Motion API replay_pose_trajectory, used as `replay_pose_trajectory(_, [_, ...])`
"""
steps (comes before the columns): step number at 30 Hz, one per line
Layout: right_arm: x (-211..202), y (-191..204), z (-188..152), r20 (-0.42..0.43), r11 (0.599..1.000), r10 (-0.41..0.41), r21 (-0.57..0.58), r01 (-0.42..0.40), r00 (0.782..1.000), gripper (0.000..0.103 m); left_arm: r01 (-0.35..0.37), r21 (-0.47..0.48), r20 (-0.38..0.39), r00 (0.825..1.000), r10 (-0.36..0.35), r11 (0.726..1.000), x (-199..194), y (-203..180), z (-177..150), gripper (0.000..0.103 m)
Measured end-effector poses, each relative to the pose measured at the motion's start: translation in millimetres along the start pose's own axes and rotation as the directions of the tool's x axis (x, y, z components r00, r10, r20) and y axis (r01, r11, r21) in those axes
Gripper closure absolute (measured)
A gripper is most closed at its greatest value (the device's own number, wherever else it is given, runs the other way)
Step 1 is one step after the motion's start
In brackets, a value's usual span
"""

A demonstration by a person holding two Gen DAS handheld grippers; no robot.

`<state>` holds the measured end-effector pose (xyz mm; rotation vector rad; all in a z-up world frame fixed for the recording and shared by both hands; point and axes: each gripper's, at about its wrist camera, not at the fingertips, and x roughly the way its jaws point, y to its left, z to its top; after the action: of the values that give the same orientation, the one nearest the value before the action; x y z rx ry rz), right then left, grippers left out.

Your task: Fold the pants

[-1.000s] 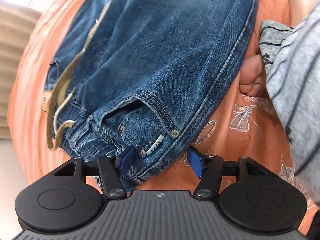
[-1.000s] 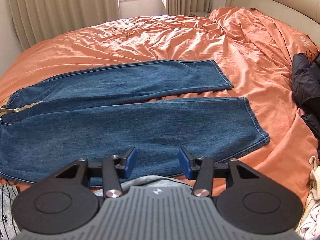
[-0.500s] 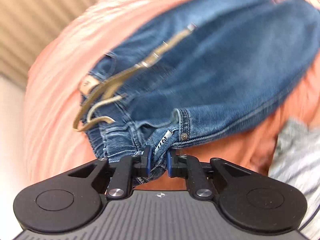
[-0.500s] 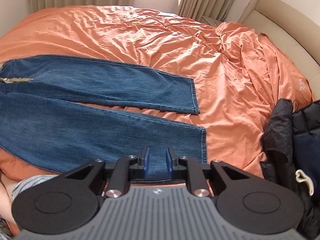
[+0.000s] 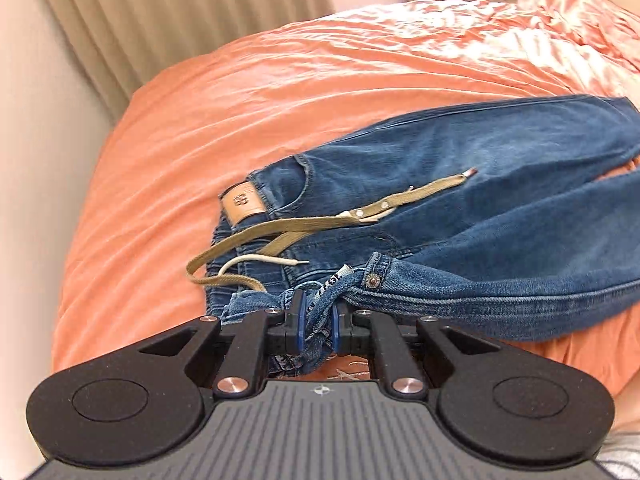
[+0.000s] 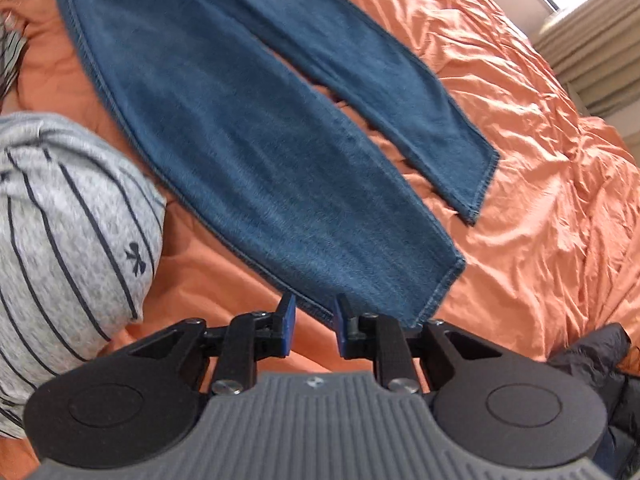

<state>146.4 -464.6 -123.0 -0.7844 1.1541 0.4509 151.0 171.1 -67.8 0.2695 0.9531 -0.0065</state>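
Pants: your jeans lie spread on the orange bed; both legs are laid out side by side with a sliver of bedding showing between them; no fold has been made that I can see.

Waistband: the near corner of the waist is bunched and lifted off the bed; a tan belt and a pale drawstring trail loose across the top; the leather patch faces up.

Left claw: pressed together on that bunched waist corner; denim is pinched between the blue pads; this end looks secured.

Right claw: slightly spread, with a gap between the pads; it sits right at the side edge of the near leg, close to the hem; I cannot tell whether any denim is inside the gap; I judge it is not gripping.

Done so far: one end is in hand; that is about all; I would call the task at its very start.

Left to do: close your right claw on the near leg by the hem; bring the near leg over onto the far leg; then fold the length down.

Watch for: the loose belt may get trapped in the fold; the striped grey garment and the dark jacket lie near your right claw, apart from the jeans.
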Motion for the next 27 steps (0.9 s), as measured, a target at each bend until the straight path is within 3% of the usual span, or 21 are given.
replay_pose_trajectory(3, [33, 12, -7, -0.007, 0.992, -0.036, -0.118, 0.034, 0.999, 0.076, -0.023, -0.042, -0.017, 1.000, 0.023, 0.999, 1, 0, 2, 0.090])
replay_pose_trajectory(12, [92, 22, -28, -0.022, 0.928, -0.112, -0.361, 0.097, 0.993, 0.076, -0.082, -0.105, -0.074, 0.994, 0.075, 0.991, 5, -4, 6, 0.090])
replay_pose_trajectory(15, [81, 14, -29, 0.022, 0.931, -0.105, -0.350, 0.106, 0.994, 0.077, -0.101, -0.106, -0.092, 0.992, 0.092, 0.989, 6, -6, 8, 0.090])
replay_pose_trajectory(18, [68, -4, -28, 0.079, 0.948, -0.150, -0.273, 0.166, 0.985, 0.076, -0.112, -0.103, -0.105, 0.989, 0.101, 0.988, 8, -7, 8, 0.090])
replay_pose_trajectory(23, [90, 2, -44, 0.034, 0.927, -0.191, -0.322, 0.192, 0.981, 0.075, -0.116, -0.125, -0.114, 0.988, 0.102, 0.985, 10, -6, 11, 0.090])
replay_pose_trajectory(27, [92, 20, -57, 0.048, 0.914, -0.195, -0.354, 0.199, 0.980, 0.076, -0.118, -0.129, -0.114, 0.988, 0.104, 0.985, 9, -6, 10, 0.090])
